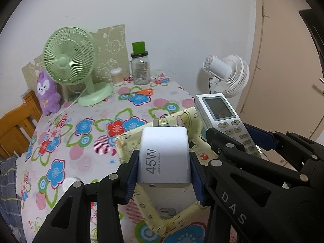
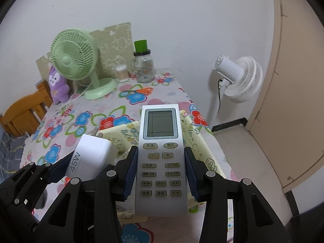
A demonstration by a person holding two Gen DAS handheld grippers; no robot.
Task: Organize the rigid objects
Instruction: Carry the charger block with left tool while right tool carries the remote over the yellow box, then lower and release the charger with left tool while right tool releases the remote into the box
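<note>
My left gripper (image 1: pixel 164 172) is shut on a white 45W charger (image 1: pixel 165 151) and holds it above a yellow patterned fabric box (image 1: pixel 131 141) on the flowered table. My right gripper (image 2: pixel 160 172) is shut on a silver remote control (image 2: pixel 160 162) with a screen and buttons, held above the same yellow box (image 2: pixel 194 139). The remote also shows in the left wrist view (image 1: pixel 220 115), to the right of the charger. The charger shows in the right wrist view (image 2: pixel 91 158), left of the remote. The box's inside is mostly hidden.
On the table (image 1: pixel 81 141) stand a green fan (image 1: pixel 70 60), a purple plush toy (image 1: pixel 47 93), a glass jar with green lid (image 1: pixel 140 66), a small cup (image 1: pixel 117 77) and orange scissors (image 1: pixel 139 92). A white floor fan (image 1: pixel 228 75) stands beyond the right edge. A wooden chair (image 1: pixel 16 125) is left.
</note>
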